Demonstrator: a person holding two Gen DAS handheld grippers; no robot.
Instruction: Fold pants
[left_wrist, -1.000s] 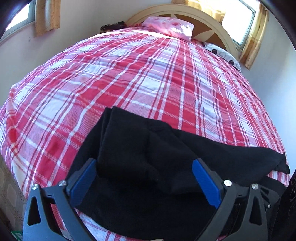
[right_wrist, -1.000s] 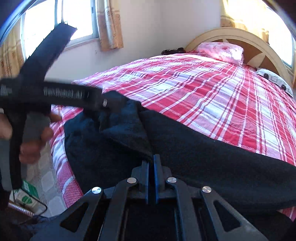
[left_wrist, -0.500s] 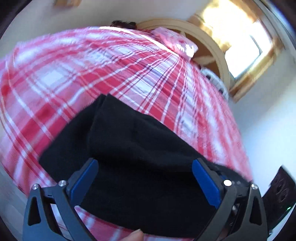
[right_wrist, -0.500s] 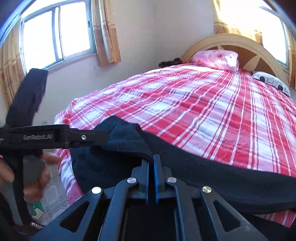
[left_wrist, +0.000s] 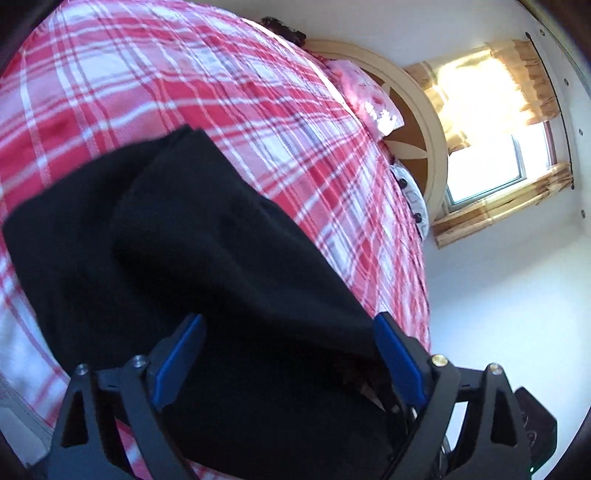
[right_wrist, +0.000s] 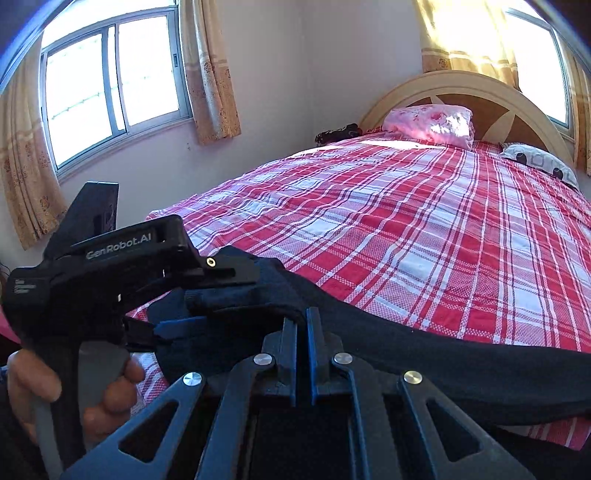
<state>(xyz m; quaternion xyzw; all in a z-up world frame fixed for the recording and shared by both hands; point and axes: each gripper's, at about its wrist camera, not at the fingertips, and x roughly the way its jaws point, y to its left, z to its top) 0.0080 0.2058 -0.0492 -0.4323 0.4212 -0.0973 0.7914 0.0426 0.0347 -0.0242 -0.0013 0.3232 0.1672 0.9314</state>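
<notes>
Black pants (left_wrist: 207, 236) lie across the near end of a bed with a red and white plaid sheet (left_wrist: 192, 85). My left gripper (left_wrist: 288, 339) is rolled on its side over their folded corner. Its blue pads (left_wrist: 177, 354) stand wide apart and its jaws are closing, with black cloth between them but not pressed. From the right wrist view, the left gripper (right_wrist: 207, 299) brackets the bunched corner, with a hand (right_wrist: 110, 391) on its handle. My right gripper (right_wrist: 304, 321) is shut on the pants (right_wrist: 443, 358), whose raised edge runs taut to the right.
A pink pillow (right_wrist: 432, 122) and a patterned pillow (right_wrist: 539, 162) rest against the curved headboard (right_wrist: 461, 81). A dark item (right_wrist: 336, 133) sits at the far left corner of the bed. Curtained windows (right_wrist: 110, 85) flank the bed. Bare plaid sheet (right_wrist: 424, 229) stretches beyond the pants.
The left gripper has rolled onto its side and dropped closer to the folded corner of the pants, its pads a little nearer together. The right gripper has risen slightly, still pinching the cloth.
</notes>
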